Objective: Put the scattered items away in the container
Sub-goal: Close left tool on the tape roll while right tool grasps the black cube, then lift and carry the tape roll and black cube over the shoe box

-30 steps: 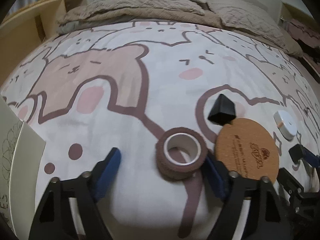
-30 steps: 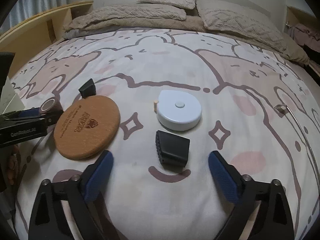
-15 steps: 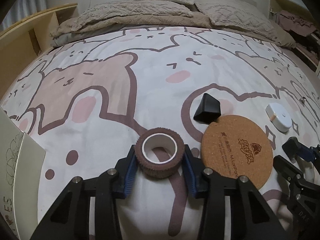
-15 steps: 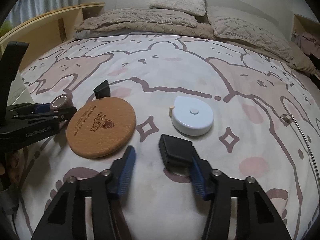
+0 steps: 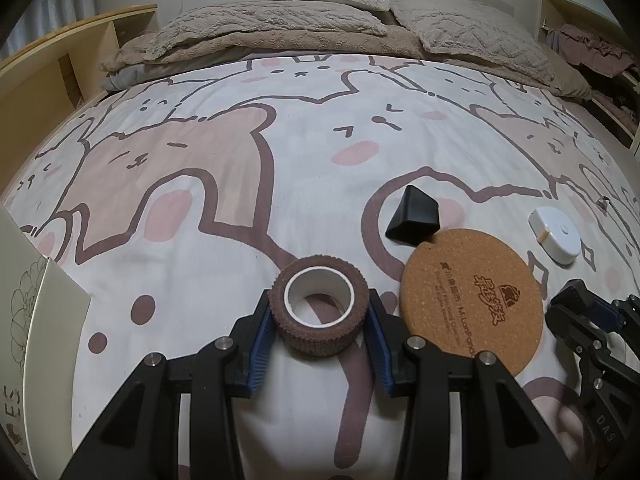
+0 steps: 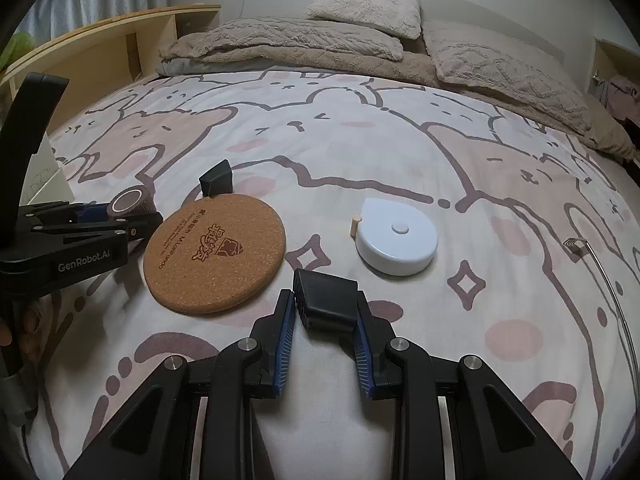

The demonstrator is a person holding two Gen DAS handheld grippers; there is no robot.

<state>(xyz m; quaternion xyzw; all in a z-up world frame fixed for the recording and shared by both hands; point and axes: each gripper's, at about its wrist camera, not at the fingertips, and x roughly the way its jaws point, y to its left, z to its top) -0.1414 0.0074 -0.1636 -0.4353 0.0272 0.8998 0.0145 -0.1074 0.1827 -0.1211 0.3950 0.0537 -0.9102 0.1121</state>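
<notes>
My left gripper is shut on a brown tape roll that stands on the cartoon bedspread. Its blue pads press on both sides of the roll. My right gripper is shut on a small black block lying on the bedspread. Between the two lies a round cork coaster, with a black wedge at its far edge. A white tape measure sits just beyond the right gripper. A cream box stands at the left edge of the left wrist view.
Pillows and a beige blanket are piled at the head of the bed. A wooden shelf runs along the left side. A thin metal rod lies on the bedspread to the right. Clothes are heaped at the far right.
Both grippers were wide open a second ago. The left one closed on the tape roll first, then the right one closed on the black block. Neither hand has shifted much.
</notes>
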